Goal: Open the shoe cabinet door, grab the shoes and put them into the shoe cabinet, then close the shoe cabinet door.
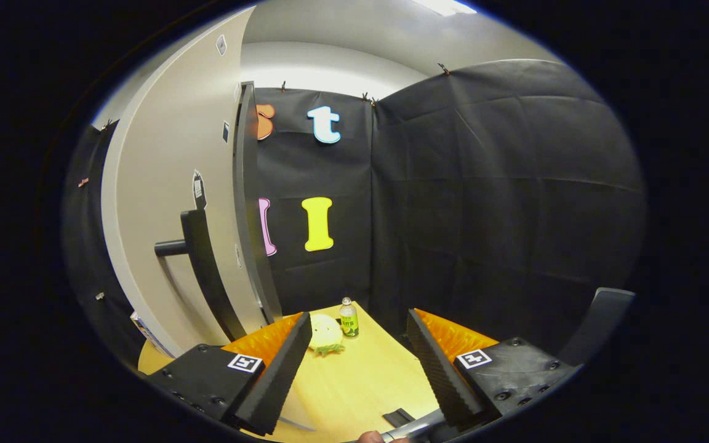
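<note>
Hand-held gripper (359, 335) wide, empty | cabinet door (170, 203) ajar beside it | bottle (348, 318), plush toy (325, 335) ahead on table (360, 375)

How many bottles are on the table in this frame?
1. The bottle stands at the table's far end, beyond the open hand-held gripper, right beside a pale plush toy. The cabinet door may hide others.

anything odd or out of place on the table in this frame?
Nothing spilled or damaged. The bottle stands upright on the table, next to a pale plush toy, both beyond the tongs, which are open and empty. The cabinet door stands open at the left, handle intact.
</note>
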Available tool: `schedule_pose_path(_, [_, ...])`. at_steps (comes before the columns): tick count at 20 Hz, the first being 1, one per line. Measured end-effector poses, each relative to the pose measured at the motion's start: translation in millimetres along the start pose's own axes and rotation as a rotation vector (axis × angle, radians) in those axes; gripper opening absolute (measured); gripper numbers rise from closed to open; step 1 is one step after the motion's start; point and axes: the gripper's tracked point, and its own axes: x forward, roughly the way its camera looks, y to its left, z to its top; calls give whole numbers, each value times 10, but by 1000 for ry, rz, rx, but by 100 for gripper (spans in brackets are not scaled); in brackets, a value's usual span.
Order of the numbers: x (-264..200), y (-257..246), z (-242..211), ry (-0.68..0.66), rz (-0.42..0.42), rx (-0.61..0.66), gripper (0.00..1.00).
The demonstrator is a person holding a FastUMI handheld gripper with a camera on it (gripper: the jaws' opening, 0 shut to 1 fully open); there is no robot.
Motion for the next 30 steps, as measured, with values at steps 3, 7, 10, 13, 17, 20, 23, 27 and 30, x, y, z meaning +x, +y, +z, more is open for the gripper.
schedule_pose_path(3, [90,66,-51,9,1,-5,96])
schedule_pose_path(7, [63,92,-29,3,17,-7,98])
schedule_pose_path(10, [33,158,-46,5,19,4,98])
schedule_pose_path(13, [-54,380,-84,9,56,0,97])
schedule_pose_path(17, [-216,785,-178,27,116,2,97])
schedule_pose_path(20, [-283,1180,-216,33,186,-20,98])
schedule_pose_path(23, [-312,1584,-240,31,246,-40,98])
schedule_pose_path(27, [-346,2035,-297,38,338,-92,98])
schedule_pose_path(30, [-413,2368,-256,28,404,-101,98])
